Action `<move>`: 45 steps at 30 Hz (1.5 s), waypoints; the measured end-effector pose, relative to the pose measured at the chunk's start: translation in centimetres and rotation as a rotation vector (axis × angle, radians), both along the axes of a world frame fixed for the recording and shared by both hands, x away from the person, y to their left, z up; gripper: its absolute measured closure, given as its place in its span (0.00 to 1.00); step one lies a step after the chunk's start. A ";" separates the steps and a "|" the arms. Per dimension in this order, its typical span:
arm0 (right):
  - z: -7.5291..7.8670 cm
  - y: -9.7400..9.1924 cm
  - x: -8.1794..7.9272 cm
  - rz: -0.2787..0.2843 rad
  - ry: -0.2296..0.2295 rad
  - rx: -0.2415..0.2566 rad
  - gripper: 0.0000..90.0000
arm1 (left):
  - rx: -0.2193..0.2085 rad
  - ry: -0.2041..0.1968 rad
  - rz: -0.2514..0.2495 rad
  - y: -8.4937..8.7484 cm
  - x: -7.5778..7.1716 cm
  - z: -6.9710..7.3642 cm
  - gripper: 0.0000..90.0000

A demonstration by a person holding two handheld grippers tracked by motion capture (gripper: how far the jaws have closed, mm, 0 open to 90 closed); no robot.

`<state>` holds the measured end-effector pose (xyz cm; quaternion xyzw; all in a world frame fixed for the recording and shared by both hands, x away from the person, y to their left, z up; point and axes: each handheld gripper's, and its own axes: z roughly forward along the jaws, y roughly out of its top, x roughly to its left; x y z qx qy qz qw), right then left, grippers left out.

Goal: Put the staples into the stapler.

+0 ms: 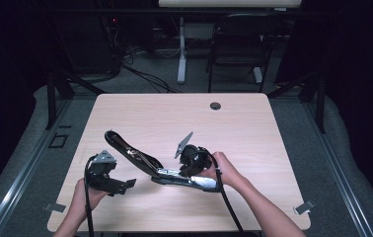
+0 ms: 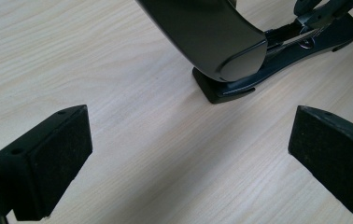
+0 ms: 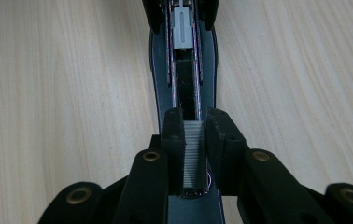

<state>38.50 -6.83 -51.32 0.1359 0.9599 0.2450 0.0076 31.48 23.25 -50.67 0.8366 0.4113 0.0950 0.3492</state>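
Observation:
A black stapler (image 1: 140, 160) lies open on the wooden table (image 1: 174, 118), its lid (image 2: 212, 37) swung back up and to the left of its base (image 2: 230, 88). My right gripper (image 1: 179, 173) hangs over the base, shut on a grey strip of staples (image 3: 194, 149). The strip sits just above the open magazine channel (image 3: 186, 88), whose grey pusher (image 3: 183, 28) is at the far end. Left of the stapler, my left gripper (image 1: 128, 185) is open, its pads (image 2: 48, 163) wide apart with bare table between them. It points at the hinge end of the stapler.
A round cable hole (image 1: 215, 105) is near the table's far edge. A black chair (image 1: 239, 44) and a white desk leg (image 1: 181, 49) stand beyond the table. Cables trail from both grippers over the near edge.

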 end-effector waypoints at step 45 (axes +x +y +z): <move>0.5 -1.5 0.6 -0.034 0.004 0.026 0.91 | 0.000 0.003 -0.004 0.0 0.0 0.0 0.00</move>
